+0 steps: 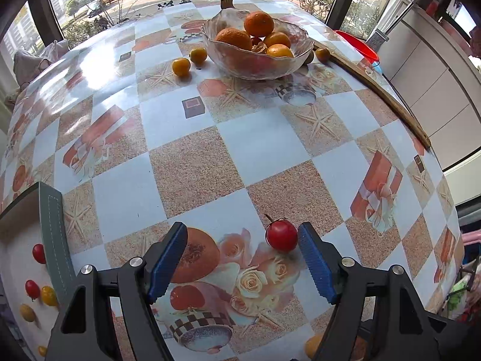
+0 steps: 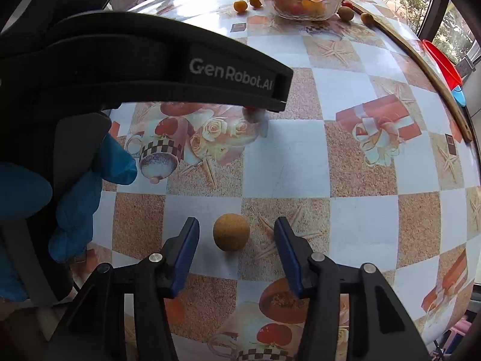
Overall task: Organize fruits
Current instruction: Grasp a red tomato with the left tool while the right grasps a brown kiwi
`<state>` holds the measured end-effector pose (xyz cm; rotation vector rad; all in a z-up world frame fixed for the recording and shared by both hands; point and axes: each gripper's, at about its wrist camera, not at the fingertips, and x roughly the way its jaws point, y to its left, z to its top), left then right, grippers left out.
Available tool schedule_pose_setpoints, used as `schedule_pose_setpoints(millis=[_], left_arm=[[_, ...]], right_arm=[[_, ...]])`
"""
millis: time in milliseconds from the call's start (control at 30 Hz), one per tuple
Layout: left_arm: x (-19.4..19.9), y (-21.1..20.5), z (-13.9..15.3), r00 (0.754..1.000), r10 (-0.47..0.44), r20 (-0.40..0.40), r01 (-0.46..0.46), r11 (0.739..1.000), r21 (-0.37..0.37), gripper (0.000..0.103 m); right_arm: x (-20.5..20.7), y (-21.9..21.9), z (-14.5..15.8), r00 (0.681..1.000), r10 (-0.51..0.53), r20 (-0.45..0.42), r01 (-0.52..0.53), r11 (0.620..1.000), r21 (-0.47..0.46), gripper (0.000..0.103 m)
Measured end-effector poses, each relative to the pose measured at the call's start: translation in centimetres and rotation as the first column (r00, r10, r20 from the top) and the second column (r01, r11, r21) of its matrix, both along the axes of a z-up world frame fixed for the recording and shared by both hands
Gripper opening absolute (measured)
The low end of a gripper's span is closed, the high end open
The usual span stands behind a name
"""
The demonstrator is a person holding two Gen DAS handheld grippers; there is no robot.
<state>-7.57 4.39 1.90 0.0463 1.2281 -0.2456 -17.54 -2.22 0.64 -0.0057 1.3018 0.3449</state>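
In the left wrist view, my left gripper (image 1: 243, 234) stands open low over the table. A red cherry tomato (image 1: 281, 236) with a stem lies between its fingers, close against the right blue pad (image 1: 315, 264). My right gripper (image 2: 236, 228) is open around a round brown fruit (image 2: 231, 232), with a gap on each side. A glass bowl (image 1: 255, 66) of oranges stands at the far end, and two small orange fruits (image 1: 181, 66) lie to its left. A white tray (image 1: 18, 255) at the left holds red and yellow cherry tomatoes (image 1: 32, 288).
A wooden stick (image 1: 381, 90) runs along the table's right edge, with a red basin (image 1: 360, 45) beyond it. A kiwi (image 2: 345, 13) and a small fruit (image 2: 367, 18) lie right of the bowl. A blue-gloved hand (image 2: 90, 180) and the left gripper's strap (image 2: 180, 69) fill the right wrist view's left.
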Motion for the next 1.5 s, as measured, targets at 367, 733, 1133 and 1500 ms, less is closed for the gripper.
schedule_pose_setpoints(millis=[367, 733, 1133, 1500], left_arm=[[0.1, -1.3, -0.8, 1.0, -0.013, 0.015, 0.013, 0.998, 0.064, 0.054], [-0.8, 2.5, -0.2, 0.997, 0.074, -0.03, -0.078, 0.988, -0.135, 0.022], [-3.1, 1.7, 0.2, 0.999, 0.036, 0.003, -0.036, 0.995, -0.094, 0.023], [-4.3, 0.2, -0.4, 1.0, -0.022, 0.02, 0.022, 1.0, -0.019, 0.023]], right_arm=[[0.1, -0.6, 0.0, 1.0, -0.014, -0.012, 0.014, 1.0, 0.02, 0.026], [-0.3, -3.7, 0.4, 0.996, -0.065, -0.06, 0.068, 0.997, 0.036, 0.026], [1.5, -3.7, 0.9, 0.995, -0.071, -0.063, 0.073, 0.997, 0.028, 0.026], [0.4, -4.7, 0.9, 0.993, -0.099, -0.065, 0.102, 0.994, 0.036, 0.026]])
